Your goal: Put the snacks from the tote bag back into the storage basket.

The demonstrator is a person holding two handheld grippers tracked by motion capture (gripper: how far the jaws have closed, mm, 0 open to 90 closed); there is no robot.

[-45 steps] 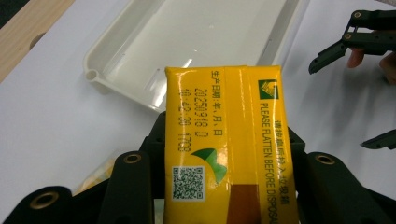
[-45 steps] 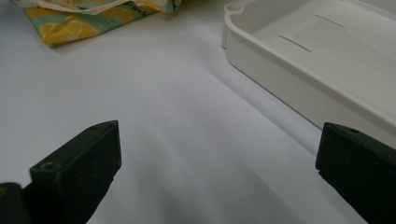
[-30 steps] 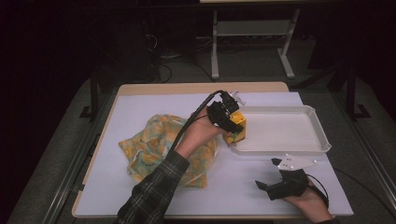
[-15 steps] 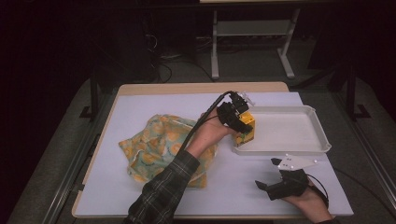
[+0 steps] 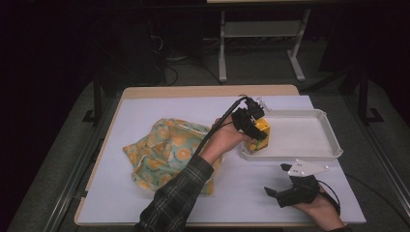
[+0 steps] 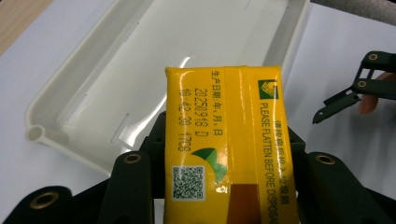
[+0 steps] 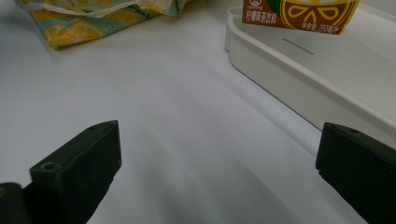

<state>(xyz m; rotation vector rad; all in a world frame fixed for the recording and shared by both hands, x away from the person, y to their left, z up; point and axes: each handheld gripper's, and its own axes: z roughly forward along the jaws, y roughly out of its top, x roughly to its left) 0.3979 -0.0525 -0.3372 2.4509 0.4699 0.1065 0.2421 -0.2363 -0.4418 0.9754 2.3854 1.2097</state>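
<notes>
A yellow drink carton point(image 5: 259, 135) point(image 6: 229, 144) is clamped between the jaws of my left gripper point(image 5: 251, 128) point(image 6: 224, 186), held over the near left corner of the white tray point(image 5: 309, 133) point(image 6: 140, 60). The carton's orange-printed lower face point(image 7: 299, 14) hangs just above the tray's rim point(image 7: 299, 88) in the right gripper view. My right gripper point(image 5: 283, 186) point(image 7: 215, 163) rests low over the white table sheet near the front edge, its jaws wide apart with nothing between them. It also appears at the right edge of the left gripper view as the right gripper point(image 6: 359, 91).
A yellow and teal patterned cloth bag point(image 5: 169, 152) point(image 7: 88, 18) lies crumpled at the table's middle left, under the left forearm. The white sheet point(image 5: 241, 193) covers a wooden table. A metal stand point(image 5: 261, 43) is on the dark floor behind.
My left gripper has carried the carton rightward from beside the bag to over the tray's near left corner and lowered it a little. The right gripper has stayed put.
</notes>
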